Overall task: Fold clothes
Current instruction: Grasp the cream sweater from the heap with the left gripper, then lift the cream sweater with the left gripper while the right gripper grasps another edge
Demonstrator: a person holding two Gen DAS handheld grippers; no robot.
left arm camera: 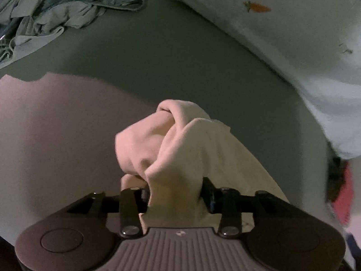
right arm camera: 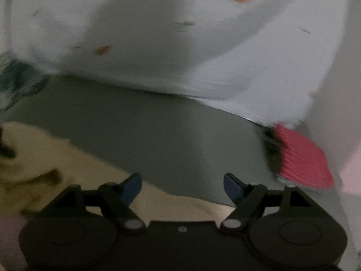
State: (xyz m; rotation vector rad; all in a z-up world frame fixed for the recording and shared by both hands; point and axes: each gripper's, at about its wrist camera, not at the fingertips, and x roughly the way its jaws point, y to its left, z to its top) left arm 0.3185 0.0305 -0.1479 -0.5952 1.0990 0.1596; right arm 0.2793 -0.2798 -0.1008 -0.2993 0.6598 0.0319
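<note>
My left gripper (left arm camera: 174, 195) is shut on a bunched fold of a cream garment (left arm camera: 180, 144), which rises in front of the camera and drapes down to the right. The rest of that pale cloth (left arm camera: 56, 135) lies spread flat at the left on the grey surface (left arm camera: 180, 63). My right gripper (right arm camera: 182, 186) is open and empty, its blue pads (right arm camera: 132, 188) wide apart above the grey surface (right arm camera: 158, 135). The cream garment (right arm camera: 45, 158) lies at the lower left of the right wrist view, just under the left finger.
A pile of blue-grey denim and other clothes (left arm camera: 56, 6) lies at the far left. A white quilt with small carrot prints (left arm camera: 293, 33) borders the far and right side; it fills the top of the right wrist view (right arm camera: 180, 33). A red ribbed item (right arm camera: 304, 158) sits at the right.
</note>
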